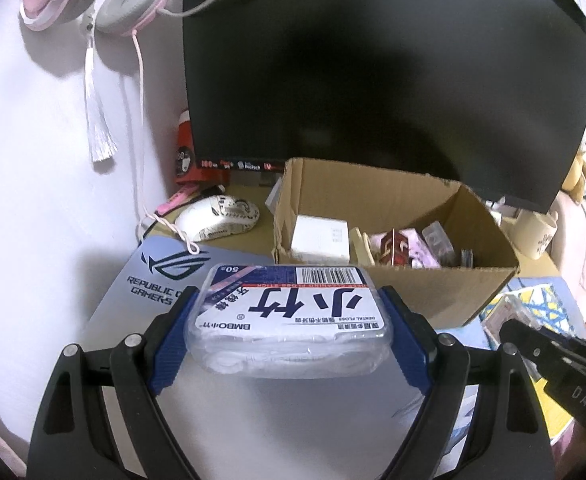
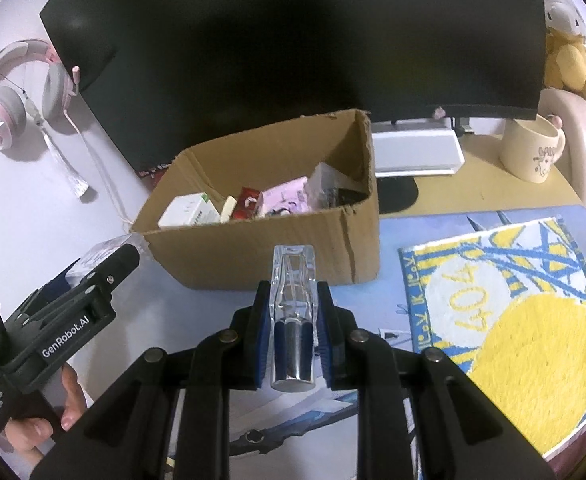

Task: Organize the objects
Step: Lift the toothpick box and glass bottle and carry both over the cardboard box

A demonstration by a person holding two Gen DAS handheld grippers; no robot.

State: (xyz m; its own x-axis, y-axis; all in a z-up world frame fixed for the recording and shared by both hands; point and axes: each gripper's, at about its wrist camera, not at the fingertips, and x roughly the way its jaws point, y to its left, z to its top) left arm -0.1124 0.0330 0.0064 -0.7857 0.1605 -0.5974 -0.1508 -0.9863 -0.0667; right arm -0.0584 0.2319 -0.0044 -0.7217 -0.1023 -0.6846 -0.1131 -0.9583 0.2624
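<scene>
Clear plastic, 2 items, both in our grip above the desk mat [image 1: 229, 420]. Item 1: dental floss box [image 1: 285, 316], clamped by its short ends in our left gripper [image 1: 289, 336], long axis running across the fingers. Item 2: slim transparent tube with a silver core [image 2: 293, 320], pinched tight in our right gripper [image 2: 293, 336], long axis pointing along the fingers. Destination: cardboard box [image 2: 261, 252], open-topped, part filled, directly ahead of both; we judge the right gripper slightly nearer.
</scene>
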